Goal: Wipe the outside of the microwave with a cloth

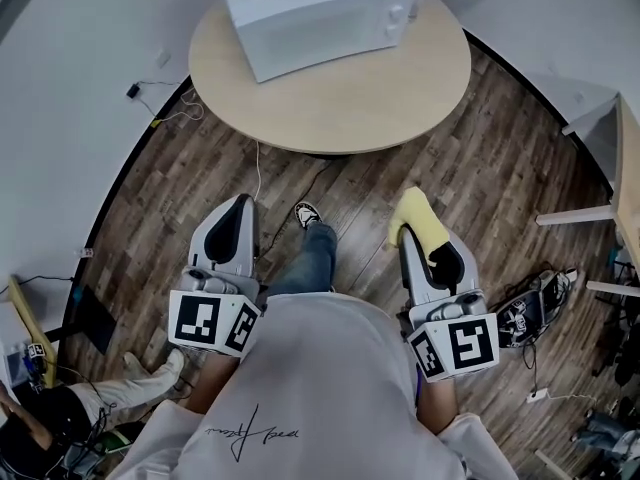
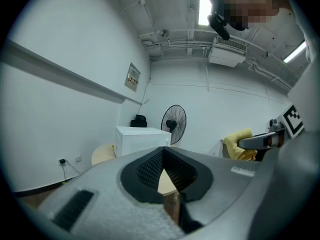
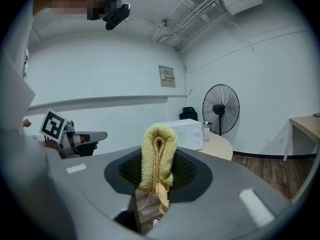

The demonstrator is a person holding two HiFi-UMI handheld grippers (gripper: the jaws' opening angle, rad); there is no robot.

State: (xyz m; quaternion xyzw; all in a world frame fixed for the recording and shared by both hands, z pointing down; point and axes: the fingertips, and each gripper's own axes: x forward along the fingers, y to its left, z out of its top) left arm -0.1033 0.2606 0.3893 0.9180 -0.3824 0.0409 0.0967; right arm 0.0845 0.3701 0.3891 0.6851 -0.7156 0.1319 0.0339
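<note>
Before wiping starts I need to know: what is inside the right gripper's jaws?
A folded yellow cloth is clamped between the right gripper's jaws, its looped top sticking out past them. How far it runs back between them is covered.

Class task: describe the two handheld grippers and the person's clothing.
Both the left gripper and right gripper are pale grey, rounded shells with black ribbed lining. Each carries a cube of black-and-white square markers. The person wears a light shirt and blue jeans.

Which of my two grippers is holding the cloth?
The right gripper: its jaws clamp a folded yellow cloth. The left gripper has its jaws together with nothing between them.
</note>
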